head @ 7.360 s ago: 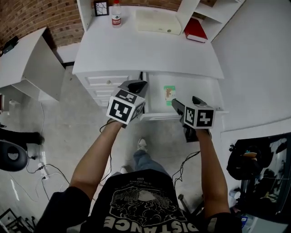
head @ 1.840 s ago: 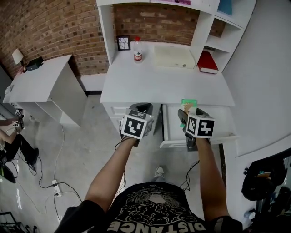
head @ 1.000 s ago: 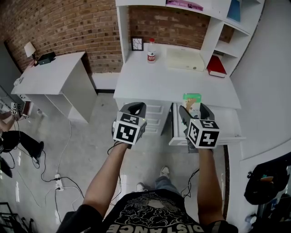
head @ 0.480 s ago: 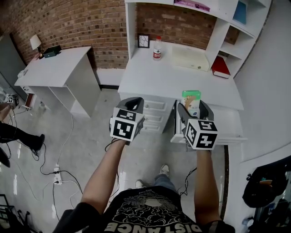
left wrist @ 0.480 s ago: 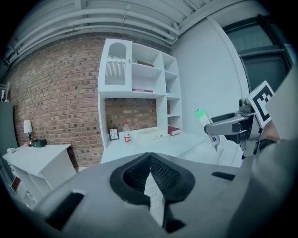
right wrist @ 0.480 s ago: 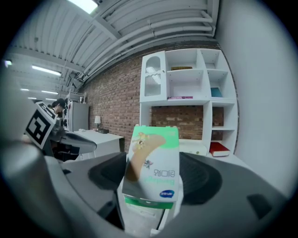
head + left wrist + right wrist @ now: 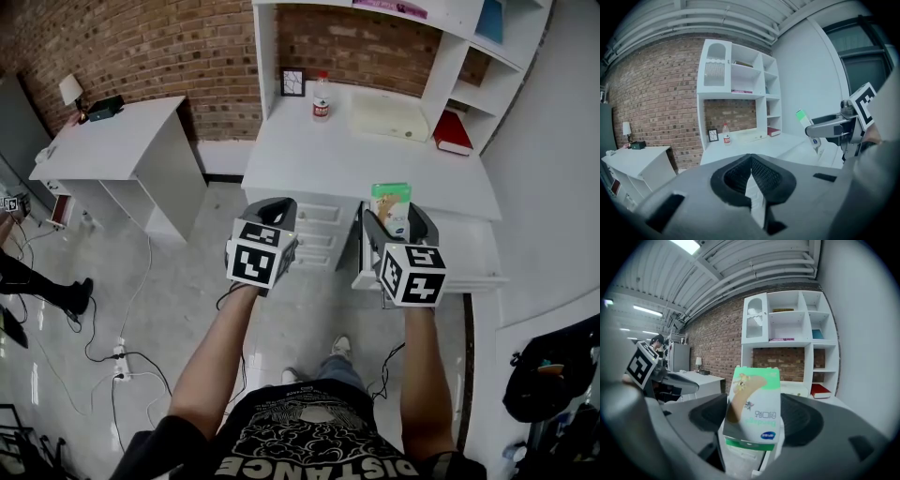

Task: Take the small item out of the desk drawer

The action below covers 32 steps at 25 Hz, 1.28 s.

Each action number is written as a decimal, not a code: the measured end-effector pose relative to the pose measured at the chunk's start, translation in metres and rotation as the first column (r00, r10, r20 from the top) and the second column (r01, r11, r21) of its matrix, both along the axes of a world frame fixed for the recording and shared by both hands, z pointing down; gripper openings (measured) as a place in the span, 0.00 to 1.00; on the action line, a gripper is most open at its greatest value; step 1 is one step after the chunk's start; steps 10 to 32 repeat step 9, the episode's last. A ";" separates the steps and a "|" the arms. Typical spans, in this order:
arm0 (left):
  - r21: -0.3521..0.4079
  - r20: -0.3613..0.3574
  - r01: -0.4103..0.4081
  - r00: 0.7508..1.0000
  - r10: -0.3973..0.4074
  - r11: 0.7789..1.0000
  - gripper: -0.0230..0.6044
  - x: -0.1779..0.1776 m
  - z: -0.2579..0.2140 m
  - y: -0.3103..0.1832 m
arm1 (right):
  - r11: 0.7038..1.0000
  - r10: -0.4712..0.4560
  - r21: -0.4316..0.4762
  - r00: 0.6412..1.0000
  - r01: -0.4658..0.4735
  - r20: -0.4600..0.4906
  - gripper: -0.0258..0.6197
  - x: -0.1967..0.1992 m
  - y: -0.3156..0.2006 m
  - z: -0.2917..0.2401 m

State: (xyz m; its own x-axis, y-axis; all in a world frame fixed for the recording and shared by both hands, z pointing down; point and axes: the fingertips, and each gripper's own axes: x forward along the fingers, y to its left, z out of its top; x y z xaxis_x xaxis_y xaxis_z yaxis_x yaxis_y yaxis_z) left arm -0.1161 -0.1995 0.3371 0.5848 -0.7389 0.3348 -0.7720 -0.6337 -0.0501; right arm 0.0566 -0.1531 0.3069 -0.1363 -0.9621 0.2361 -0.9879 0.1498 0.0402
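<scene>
Head view: item one, small carton (image 7: pixel 391 206), green and white, thin card, standing upright in the right gripper (image 7: pixel 397 221). It is lifted clear of the open drawer (image 7: pixel 469 255) and sits over the front edge of the desk (image 7: pixel 319 155), toward the right corner. Right gripper view: carton (image 7: pixel 754 413) pinched across its width by widely set jaws, with the pads on its lower half and the printed face toward the camera. Handling, judged: light, fairly stiff but crushable, with smooth and possibly slippery faces. It is best held low on its two side edges with moderate pressure. Item two, left gripper (image 7: pixel 751 174): jaws pressed together on nothing, hanging idle before the desk's front edge, left of the drawer.
</scene>
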 end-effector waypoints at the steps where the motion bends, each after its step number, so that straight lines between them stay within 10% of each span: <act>1: 0.000 0.001 0.000 1.000 0.000 1.000 0.05 0.000 0.000 0.000 | 1.000 0.001 0.000 1.000 -0.001 -0.001 0.59 0.000 0.000 0.000; 32: 0.003 0.009 0.000 1.000 -0.001 1.000 0.05 0.000 0.001 0.000 | 1.000 -0.002 0.002 1.000 0.002 -0.001 0.59 -0.001 -0.001 0.001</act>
